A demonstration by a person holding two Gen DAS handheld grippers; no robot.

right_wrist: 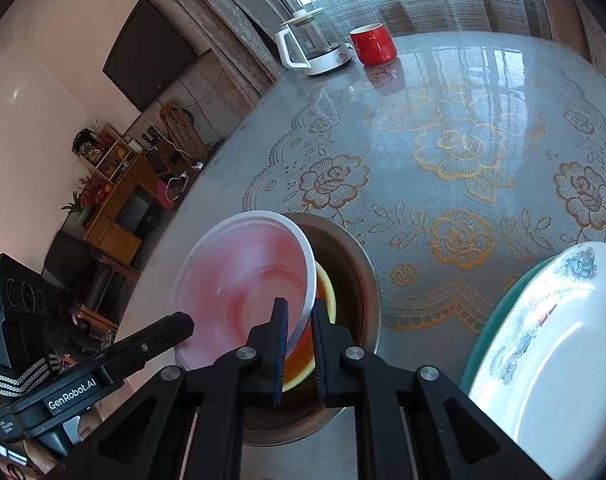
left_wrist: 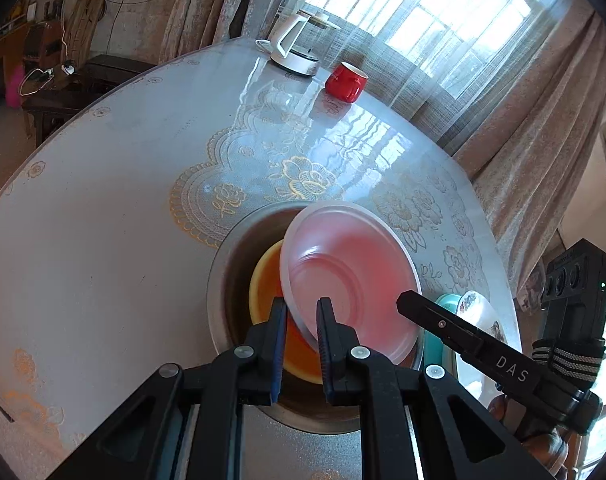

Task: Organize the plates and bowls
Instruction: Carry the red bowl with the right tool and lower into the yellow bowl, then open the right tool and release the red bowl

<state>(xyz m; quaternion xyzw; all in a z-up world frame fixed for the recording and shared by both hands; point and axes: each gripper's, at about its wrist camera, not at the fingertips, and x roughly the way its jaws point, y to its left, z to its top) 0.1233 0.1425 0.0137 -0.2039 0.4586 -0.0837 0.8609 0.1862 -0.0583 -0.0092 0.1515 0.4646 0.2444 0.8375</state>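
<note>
Over the metal basin (left_wrist: 223,280) we hold a translucent pink bowl (left_wrist: 355,276) between both tools, tilted so that its hollow faces the two cameras. Our left gripper (left_wrist: 302,312) is clamped on the bowl's white rim at one side, the rim running between its blue pads (left_wrist: 280,344); our right gripper (right_wrist: 299,316) is clamped on the rim at the opposite side, and each tool shows up as a black finger at the edge of the other's view. Inside the basin, below the pink bowl, sits an orange bowl (left_wrist: 263,280) with a yellow rim. The basin itself rests on the round table (right_wrist: 463,92), on its glossy lace-patterned cover. Just beside the basin, on the side toward our right hand, a white plate with a blue and red print (right_wrist: 563,340) lies on top of a teal plate (right_wrist: 499,312). Well beyond the basin, at the far edge of the table by the curtains, a red cup (right_wrist: 374,44) stands next to a glass kettle on a white base (right_wrist: 315,46)
</note>
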